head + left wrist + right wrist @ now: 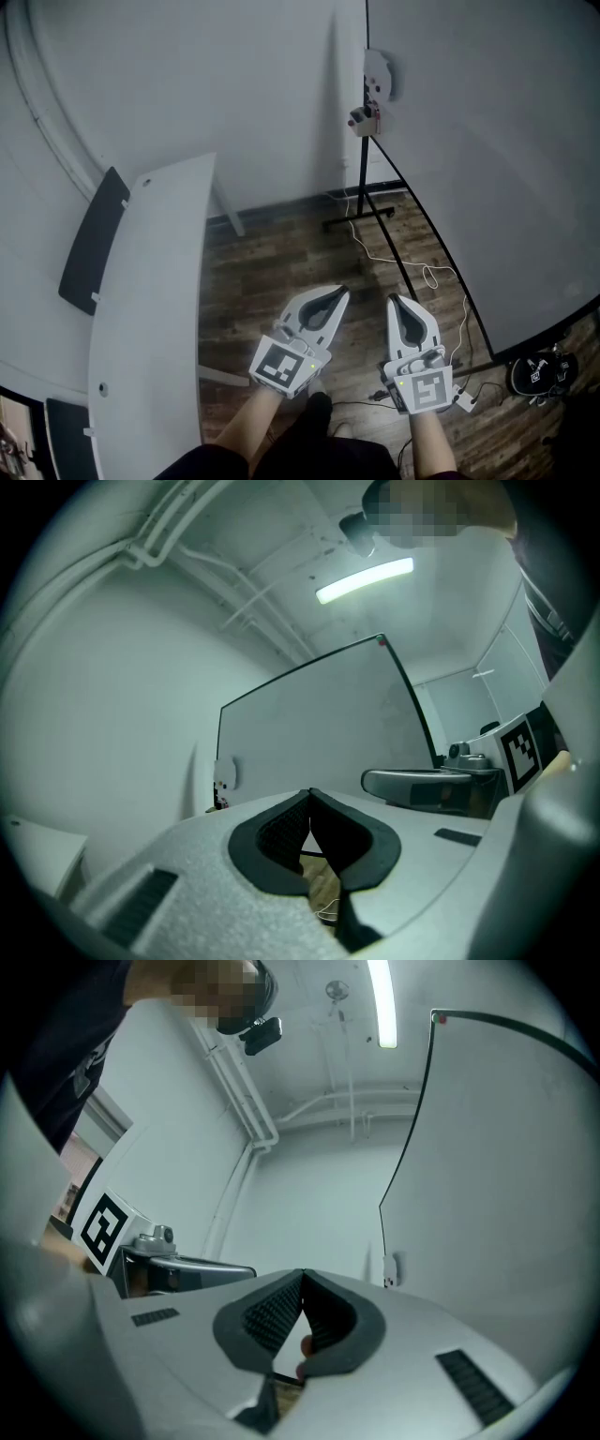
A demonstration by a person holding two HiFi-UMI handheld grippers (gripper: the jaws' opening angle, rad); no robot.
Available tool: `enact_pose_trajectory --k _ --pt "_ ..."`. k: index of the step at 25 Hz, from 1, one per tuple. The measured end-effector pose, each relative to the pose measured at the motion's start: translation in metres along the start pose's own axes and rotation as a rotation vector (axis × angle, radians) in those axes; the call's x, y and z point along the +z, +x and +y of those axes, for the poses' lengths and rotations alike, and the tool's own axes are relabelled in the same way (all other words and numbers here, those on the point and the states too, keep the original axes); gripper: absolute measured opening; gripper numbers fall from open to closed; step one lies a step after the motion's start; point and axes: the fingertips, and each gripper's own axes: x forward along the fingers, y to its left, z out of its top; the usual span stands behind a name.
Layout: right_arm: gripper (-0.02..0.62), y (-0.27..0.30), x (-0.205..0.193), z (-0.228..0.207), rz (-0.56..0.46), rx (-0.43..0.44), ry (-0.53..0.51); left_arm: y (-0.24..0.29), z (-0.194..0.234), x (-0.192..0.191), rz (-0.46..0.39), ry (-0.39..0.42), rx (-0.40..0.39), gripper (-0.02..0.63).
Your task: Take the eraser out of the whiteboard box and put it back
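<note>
Dark wood planks make up the floor under the two hand-held grippers, which a person's bare forearms hold side by side, near each other but not touching. The left hand-held gripper has its jaws pressed together at the tips with nothing between them, and its own view shows only floor through the gap behind the black pads. The right hand-held gripper is closed the same way, with its tips meeting and no object gripped. To the left of them a long white table runs away along the wall, with a dark panel at its far side. To the right a large whiteboard on a black stand runs away from the person, and a thin white cable trails over the floor at its foot. Farthest off, at the whiteboard's far edge, a white rounded piece is mounted, and just below it sits a small whiteboard box with something red in it. That box lies well ahead of both hand-held grippers and well apart from them, and neither touches it. Both gripper views point towards that edge of the board. The eraser is too small to pick out with certainty from here, and it is in neither hand-held gripper.
</note>
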Motion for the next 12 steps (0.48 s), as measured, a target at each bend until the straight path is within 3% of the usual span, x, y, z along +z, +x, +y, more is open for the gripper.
enact_pose_trajectory --k 7,12 --pt "0.003 0.065 -0.022 -0.008 0.009 -0.014 -0.014 0.028 0.064 -0.006 -0.025 0.012 -0.005 0.006" --pt "0.003 0.098 -0.032 -0.011 0.020 -0.022 -0.024 0.040 0.094 -0.012 -0.019 -0.023 -0.015 0.006"
